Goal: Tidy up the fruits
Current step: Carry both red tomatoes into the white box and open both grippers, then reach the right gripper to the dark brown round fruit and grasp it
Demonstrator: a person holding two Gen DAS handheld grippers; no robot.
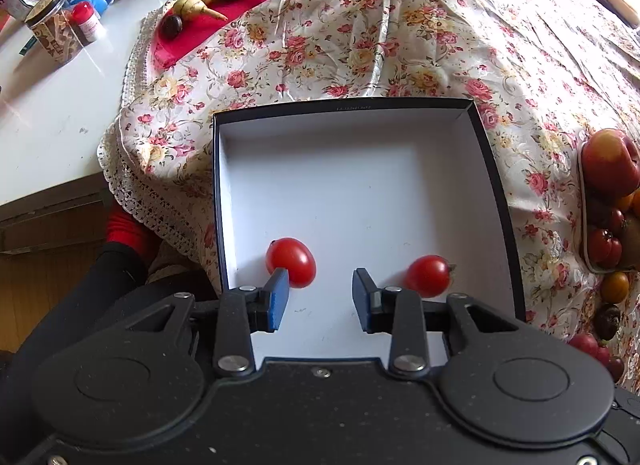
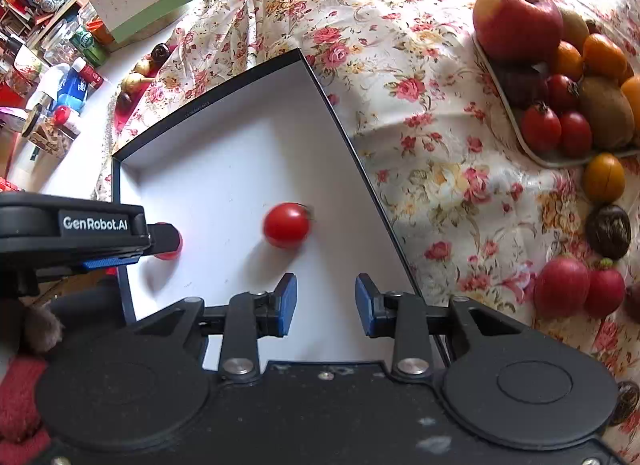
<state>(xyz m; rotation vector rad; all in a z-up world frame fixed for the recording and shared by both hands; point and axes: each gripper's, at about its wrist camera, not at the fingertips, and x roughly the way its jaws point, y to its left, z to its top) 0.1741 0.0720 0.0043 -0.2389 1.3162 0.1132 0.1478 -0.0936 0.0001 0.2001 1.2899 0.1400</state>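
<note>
A dark-rimmed box with a white floor [image 1: 340,185] lies on the floral cloth. In it are two red cherry tomatoes, one at the left [image 1: 292,261] and one at the right [image 1: 428,275]. My left gripper [image 1: 320,279] hovers over the box's near part, open, with bare floor between its fingers and a tomato outside each one. In the right wrist view the box [image 2: 224,153] holds a blurred tomato [image 2: 286,225] just beyond my right gripper [image 2: 326,283], which stands open and empty. The second tomato [image 2: 174,245] is half hidden behind the left gripper's housing [image 2: 72,225].
A tray [image 2: 536,153] right of the box holds an apple [image 2: 516,21], kiwis, oranges and small tomatoes. Loose fruits [image 2: 604,177] lie in front of it. A red cloth [image 1: 224,21] with dark and pale fruits lies far left, beside jars and bottles [image 1: 86,21] on the white counter.
</note>
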